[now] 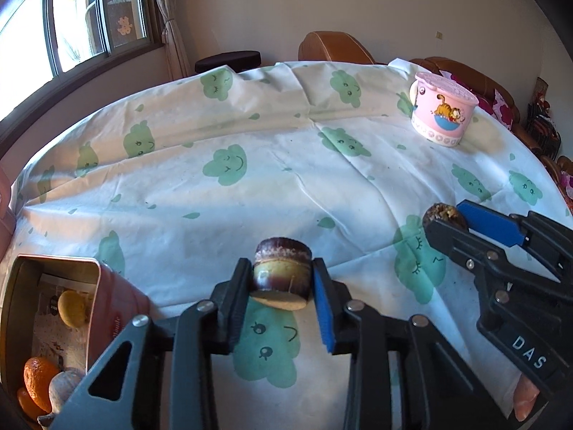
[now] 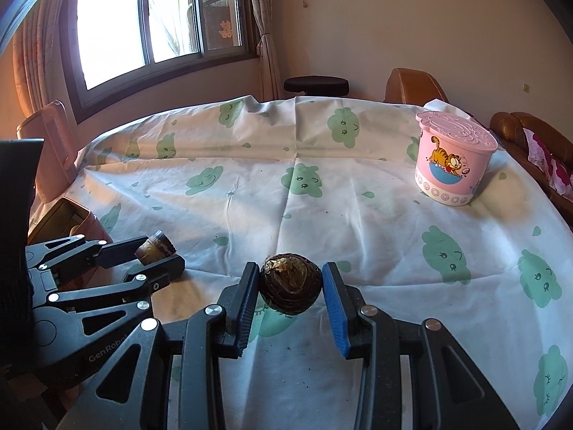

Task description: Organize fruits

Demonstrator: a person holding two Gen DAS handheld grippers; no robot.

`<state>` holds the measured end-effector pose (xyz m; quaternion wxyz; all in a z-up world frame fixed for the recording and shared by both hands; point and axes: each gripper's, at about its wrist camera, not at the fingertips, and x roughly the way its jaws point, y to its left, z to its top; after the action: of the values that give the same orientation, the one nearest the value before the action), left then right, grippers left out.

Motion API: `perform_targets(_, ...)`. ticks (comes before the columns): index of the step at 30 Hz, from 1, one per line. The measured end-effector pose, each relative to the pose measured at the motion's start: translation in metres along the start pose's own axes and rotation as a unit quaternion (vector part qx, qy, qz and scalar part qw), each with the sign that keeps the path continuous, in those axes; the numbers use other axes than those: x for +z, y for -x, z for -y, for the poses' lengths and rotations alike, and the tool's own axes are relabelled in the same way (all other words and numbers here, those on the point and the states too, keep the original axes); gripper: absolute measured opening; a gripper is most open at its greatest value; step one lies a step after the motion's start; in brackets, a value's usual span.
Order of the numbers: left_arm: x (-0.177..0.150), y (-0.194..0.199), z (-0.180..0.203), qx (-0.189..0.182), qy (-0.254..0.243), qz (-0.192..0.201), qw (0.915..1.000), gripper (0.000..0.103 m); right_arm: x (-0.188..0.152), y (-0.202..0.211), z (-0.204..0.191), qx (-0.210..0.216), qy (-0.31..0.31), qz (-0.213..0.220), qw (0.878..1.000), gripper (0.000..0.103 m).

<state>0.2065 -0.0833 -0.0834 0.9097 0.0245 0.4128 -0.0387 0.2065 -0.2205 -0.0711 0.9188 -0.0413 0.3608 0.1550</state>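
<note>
A round table is covered by a white cloth [image 2: 322, 193] printed with green smiling clouds, creased along its fold lines and dotted with dark crumbs near the front edge. Sunlight comes in from a sliding window [image 2: 157, 25] with curtains; brown leather chairs [image 2: 415, 84] and a dark stool [image 2: 317, 85] stand beyond the far rim. A pink lidded cartoon tub [image 2: 453, 159] stands at the far right.

The left gripper [image 1: 282, 279] is closed on a flat-cut brown piece of fruit [image 1: 282, 272], held above the cloth. The right gripper [image 2: 290, 285] clamps a dark round fruit [image 2: 290, 283], possibly a water chestnut. An open tin box [image 1: 53, 322] at the near left holds an orange [image 1: 39, 376] and a yellowish fruit [image 1: 73, 308].
</note>
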Motion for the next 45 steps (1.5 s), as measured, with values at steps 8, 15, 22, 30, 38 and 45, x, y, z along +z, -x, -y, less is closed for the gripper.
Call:
perform_targets(8, -0.003, 0.016, -0.001, 0.005, 0.003, 0.037, 0.9993, 0.035, -0.001, 0.007, -0.006, -0.007, 0.014, 0.018, 1.0, 0.038)
perform_targets(15, -0.005, 0.027, -0.008, -0.008, 0.02, 0.063, 0.9978, 0.034, -0.002, 0.017, -0.011, 0.002, 0.027, 0.043, 0.999, 0.038)
perform_targets(22, -0.008, 0.037, -0.009, -0.012, 0.022, 0.088, 0.9958, 0.034, -0.004, 0.027, -0.013, 0.01, 0.034, 0.068, 0.997, 0.038)
perform_targets(30, -0.011, 0.047, -0.006, -0.003, 0.016, 0.115, 0.9933, 0.034, -0.005, 0.033, -0.014, 0.014, 0.038, 0.085, 0.996, 0.038)
perform_targets(38, -0.013, 0.055, -0.004, 0.007, 0.01, 0.133, 0.9911, 0.034, -0.006, 0.038, -0.015, 0.016, 0.04, 0.099, 0.994, 0.038)
perform_targets(45, -0.016, 0.061, -0.003, 0.016, 0.009, 0.148, 0.9888, 0.034, -0.007, 0.043, -0.016, 0.017, 0.043, 0.111, 0.993, 0.038)
